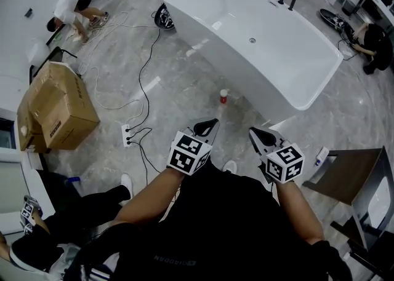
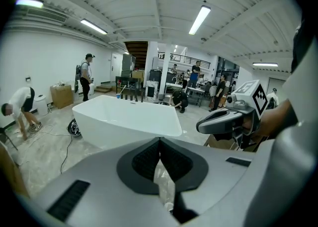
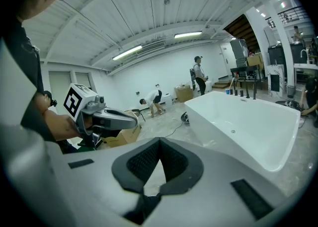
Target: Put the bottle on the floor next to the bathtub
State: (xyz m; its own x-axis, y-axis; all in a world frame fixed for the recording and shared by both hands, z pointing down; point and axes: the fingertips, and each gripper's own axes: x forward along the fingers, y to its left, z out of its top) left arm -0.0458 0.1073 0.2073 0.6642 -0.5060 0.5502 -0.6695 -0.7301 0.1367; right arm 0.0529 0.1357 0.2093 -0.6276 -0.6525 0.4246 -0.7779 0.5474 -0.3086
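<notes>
Watch out: bottle [image 1: 223, 96] small, stands on floor [image 1: 184, 89] right beside bathtub [image 1: 289, 52] wall. Bump from your tool or foot could tip it, send it rolling. Bottle sits ahead of both tools, not touching, nearer left tool [image 1: 206, 127]. Left tool and right tool [image 1: 258, 135] both shut tight, holding nothing.

**A big work hall with a bathtub in it**

A white bathtub [image 1: 258, 46] stands by itself on a wide grey stone floor [image 1: 184, 89]. Black cables [image 1: 143, 77] and a plug strip [image 1: 127, 134] lie on the floor. A big cardboard box [image 1: 58, 107] sits at the left. Long tube lights [image 2: 199, 19] hang under a high white roof [image 2: 149, 2]. Far off, people [image 2: 197, 73] stand and crouch in the same open room.
</notes>
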